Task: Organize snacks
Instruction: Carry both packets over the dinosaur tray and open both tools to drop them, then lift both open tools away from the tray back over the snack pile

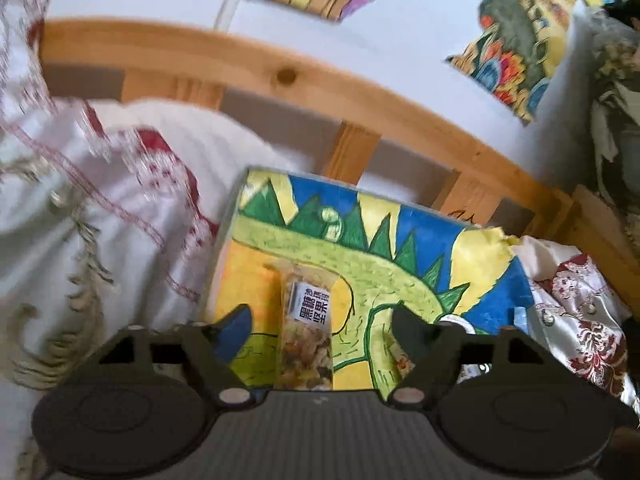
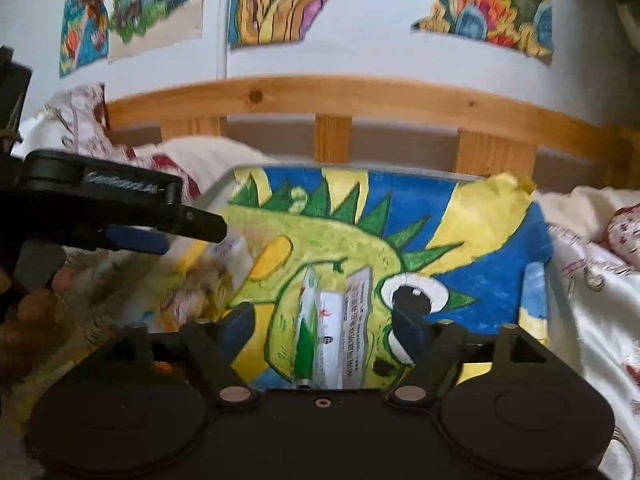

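Note:
A grey-rimmed tray (image 1: 222, 240) lined with a green dinosaur drawing rests on the bed. In the left wrist view, a nut bar (image 1: 307, 344) in a clear wrapper with a white label lies on the drawing. My left gripper (image 1: 322, 320) is open and its fingers stand apart from the bar on both sides. In the right wrist view, a white and green packet (image 2: 328, 332) lies flat on the tray (image 2: 560, 304). My right gripper (image 2: 322, 310) straddles it, open and not touching. The left gripper (image 2: 192, 228) shows at the left over the blurred nut bar (image 2: 204, 284).
White bedding with red embroidery (image 1: 100, 208) bunches up left of the tray, and more of it (image 2: 600, 280) lies to the right. A wooden bed rail (image 2: 332, 100) runs behind the tray. Colourful drawings (image 2: 280, 0) hang on the wall above.

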Tool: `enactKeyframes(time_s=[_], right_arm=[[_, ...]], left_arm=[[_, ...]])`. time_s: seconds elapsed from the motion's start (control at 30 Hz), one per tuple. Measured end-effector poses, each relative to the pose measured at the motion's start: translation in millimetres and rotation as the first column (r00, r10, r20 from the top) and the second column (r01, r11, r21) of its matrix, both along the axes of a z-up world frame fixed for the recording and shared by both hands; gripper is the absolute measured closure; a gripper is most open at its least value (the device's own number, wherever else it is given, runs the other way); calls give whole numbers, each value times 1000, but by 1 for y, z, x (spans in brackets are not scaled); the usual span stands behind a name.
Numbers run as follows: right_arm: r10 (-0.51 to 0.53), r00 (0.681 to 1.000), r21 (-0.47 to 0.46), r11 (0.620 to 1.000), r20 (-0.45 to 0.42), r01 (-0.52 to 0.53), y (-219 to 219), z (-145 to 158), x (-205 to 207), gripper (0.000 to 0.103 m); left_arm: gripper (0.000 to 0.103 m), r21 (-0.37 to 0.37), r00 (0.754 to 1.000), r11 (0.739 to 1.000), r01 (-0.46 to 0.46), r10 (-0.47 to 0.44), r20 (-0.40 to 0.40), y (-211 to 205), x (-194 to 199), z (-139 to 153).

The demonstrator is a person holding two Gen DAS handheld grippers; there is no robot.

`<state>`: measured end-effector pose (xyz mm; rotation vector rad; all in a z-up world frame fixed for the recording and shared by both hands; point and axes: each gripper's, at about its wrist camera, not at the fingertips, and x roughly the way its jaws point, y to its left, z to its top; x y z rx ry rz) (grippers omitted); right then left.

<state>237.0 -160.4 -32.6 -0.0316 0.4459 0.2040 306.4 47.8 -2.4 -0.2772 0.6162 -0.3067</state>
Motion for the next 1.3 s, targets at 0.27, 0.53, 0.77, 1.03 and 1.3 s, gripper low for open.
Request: enactKeyframes(time_s=[0.27, 0.53, 0.77, 1.03, 1.3], right_arm=[[13, 996, 73, 997, 91, -20, -15, 28, -46, 1], [34, 985, 67, 997, 170, -46, -26, 50, -89, 1], [32, 977, 73, 996, 211, -48, -33, 64, -129, 1], [45, 978, 52, 997, 203, -56, -40, 66, -174, 1], [52, 991, 21, 998, 127, -55, -36, 51, -209, 1]], left_arm=[[1, -2, 992, 996, -87, 87, 91, 18, -61, 28], [0, 20, 979, 990, -139, 134, 155, 23, -126, 44], [0, 58, 974, 989, -138, 126, 186, 20, -175, 56], [0, 81, 977, 990, -119, 102, 188, 12, -216, 59], [0, 140, 989, 989, -49, 28, 146, 2, -240, 43]])
